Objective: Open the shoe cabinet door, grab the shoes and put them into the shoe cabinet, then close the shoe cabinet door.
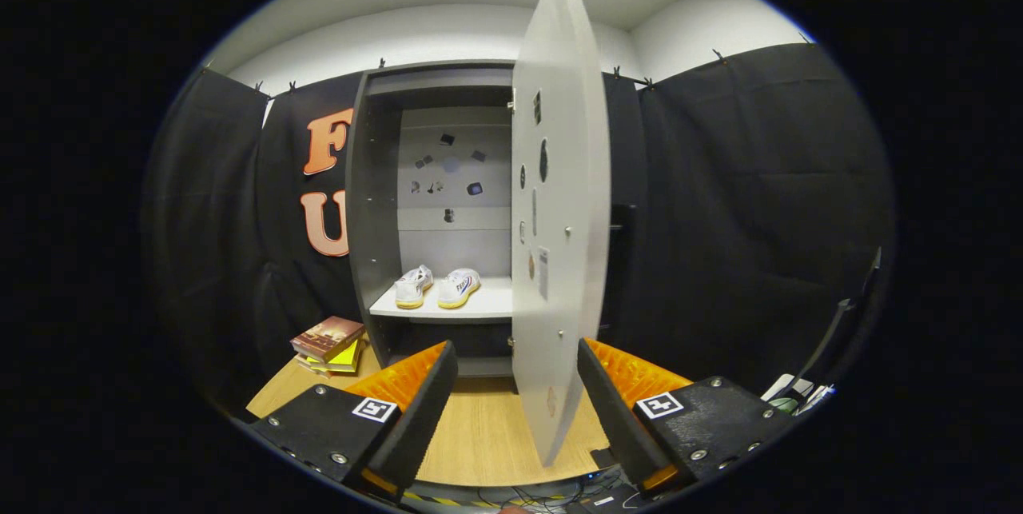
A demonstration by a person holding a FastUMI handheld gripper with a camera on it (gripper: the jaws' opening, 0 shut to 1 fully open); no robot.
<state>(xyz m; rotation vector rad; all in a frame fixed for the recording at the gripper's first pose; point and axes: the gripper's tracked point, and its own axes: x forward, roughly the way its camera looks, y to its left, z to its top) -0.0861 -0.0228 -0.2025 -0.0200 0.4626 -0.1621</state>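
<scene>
The gripper (518, 402) fingers are held apart around the near edge of the open pale grey cabinet door (559, 210), with white sneakers (437, 288) set on the far shelf (487, 304).

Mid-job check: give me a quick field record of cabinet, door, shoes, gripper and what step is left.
cabinet: open, standing on the wooden floor
door: swung out, its edge between the fingers
shoes: white pair, side by side on the shelf inside
gripper: fingers apart, not pressing on the door
books: stacked on the floor beside the cabinet
step left: close the door
</scene>
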